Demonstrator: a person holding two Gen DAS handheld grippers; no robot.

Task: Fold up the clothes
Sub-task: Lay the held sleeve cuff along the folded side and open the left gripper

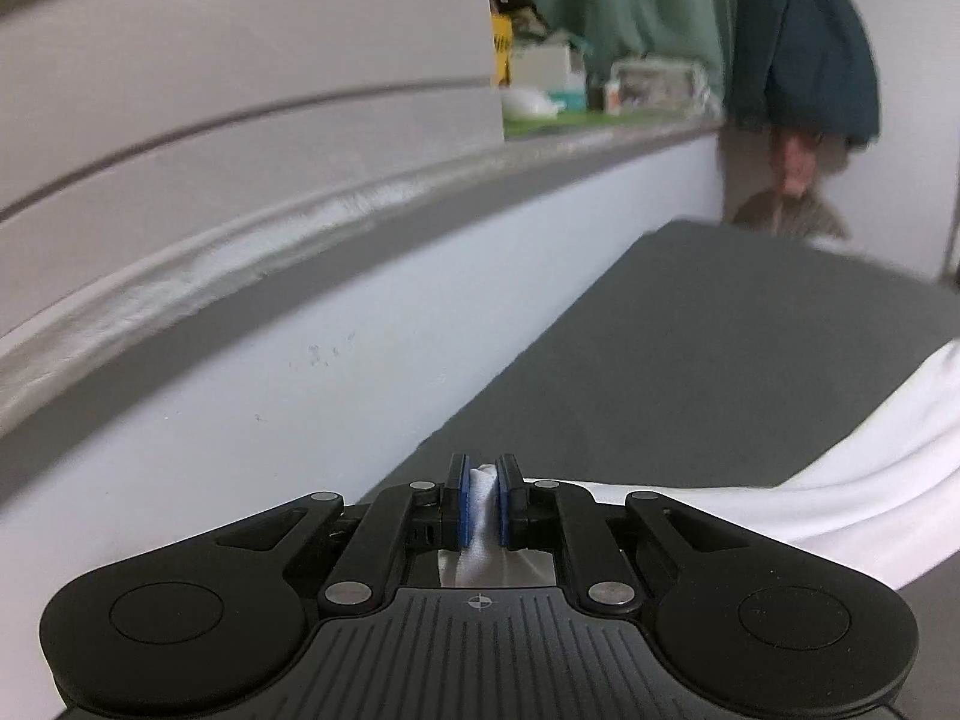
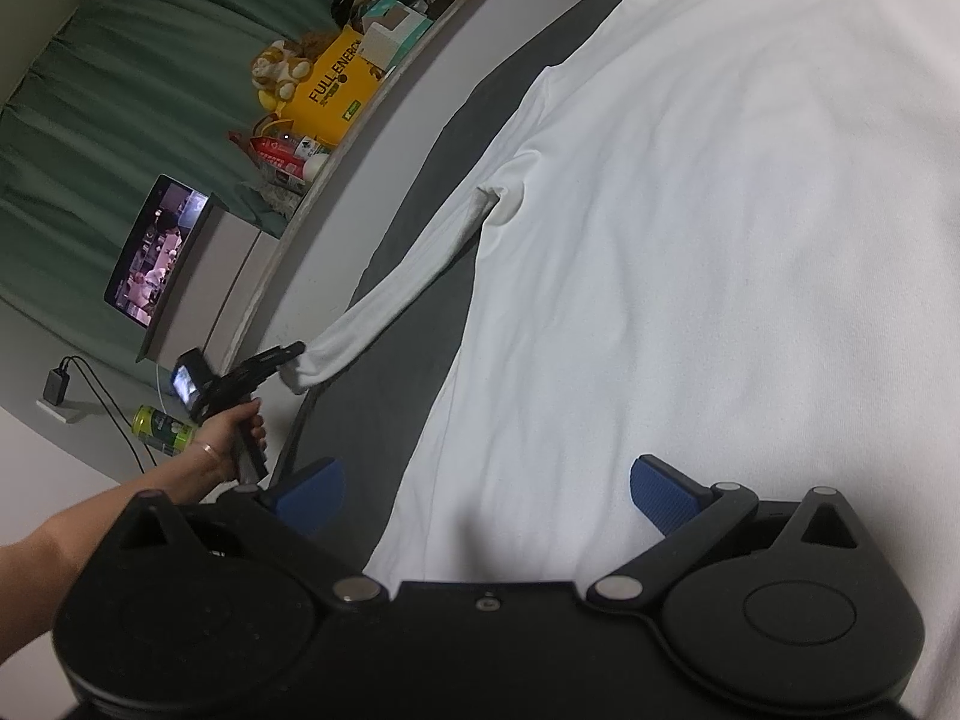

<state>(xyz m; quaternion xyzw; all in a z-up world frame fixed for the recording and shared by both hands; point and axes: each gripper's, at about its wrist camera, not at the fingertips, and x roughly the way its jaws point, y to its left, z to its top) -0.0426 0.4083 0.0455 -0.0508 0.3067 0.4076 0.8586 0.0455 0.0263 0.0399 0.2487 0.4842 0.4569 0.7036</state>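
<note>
A white long-sleeved shirt (image 2: pixel 690 276) lies spread on a dark grey bed (image 2: pixel 414 228). Its sleeve (image 2: pixel 414 264) stretches out to the left toward the bed's edge. My left gripper (image 1: pixel 485 495) is shut on the sleeve's cuff (image 1: pixel 482 498), and white cloth is pinched between its blue pads. In the right wrist view the same left gripper (image 2: pixel 294 354), held by a hand (image 2: pixel 225 435), grips the cuff end. My right gripper (image 2: pixel 486 495) hovers open over the shirt's lower body, nothing between its blue fingers (image 2: pixel 666 495).
A white wall (image 1: pixel 300 360) with a grey ledge (image 1: pixel 270 228) runs along the bed. The ledge carries a yellow box (image 2: pixel 333 90), plush toys and small boxes. A lit screen (image 2: pixel 159 252), a green can (image 2: pixel 162 429) and a charger with cable stand at left. Dark clothes (image 1: pixel 804 42) hang in the corner.
</note>
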